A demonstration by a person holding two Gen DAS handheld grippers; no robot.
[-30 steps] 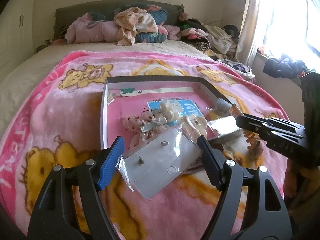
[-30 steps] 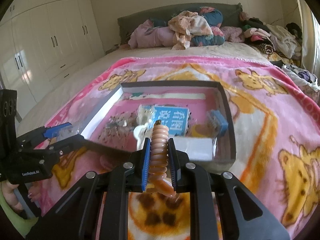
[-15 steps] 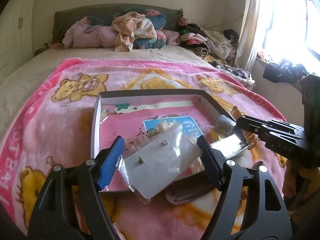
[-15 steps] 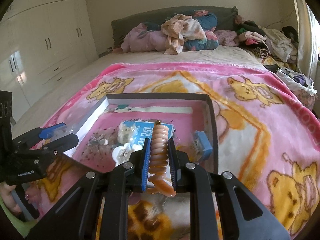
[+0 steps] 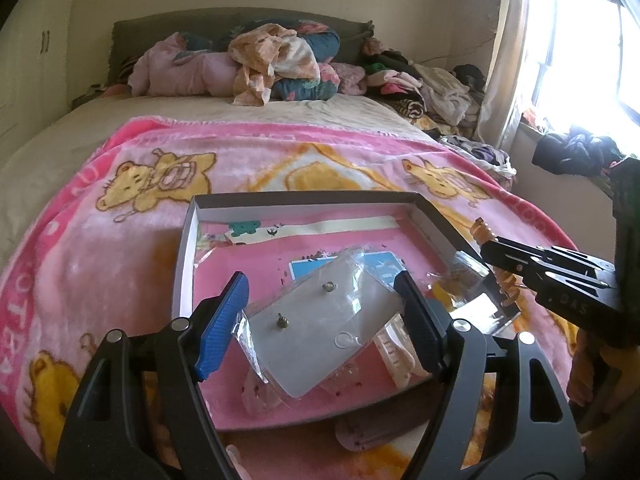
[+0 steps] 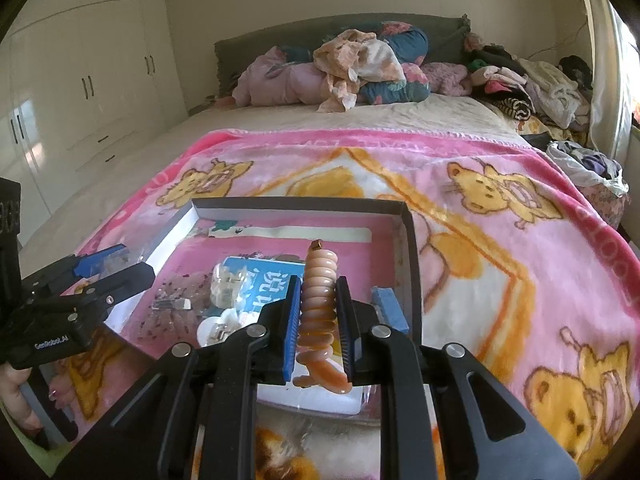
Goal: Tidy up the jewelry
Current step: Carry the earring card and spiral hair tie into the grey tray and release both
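**Both claws loaded over the jewelry box**

Bed covered by a pink bear-print blanket; clothes pile at the headboard end, white wardrobe on the left side of the right wrist view.

Shallow open box with a pink floor sits on the blanket, long side running left-right across both views. Inside: cream strip along the far wall, blue printed card mid-floor, white hair clips, small blue block against the right wall.

Left claw is clenched on a clear plastic earring packet, held flat above the near part of the box. Packet's long axis runs diagonal, near-left to far-right; two small studs on it, plus a clear ring.

Right claw is clenched on a peach spiral hair tie, pads gripping its sides. Coil's long axis points forward, away from the camera and along the fingers; gold tip at the far end, loose tail drooping at the near end. It hangs over the near right part of the box.
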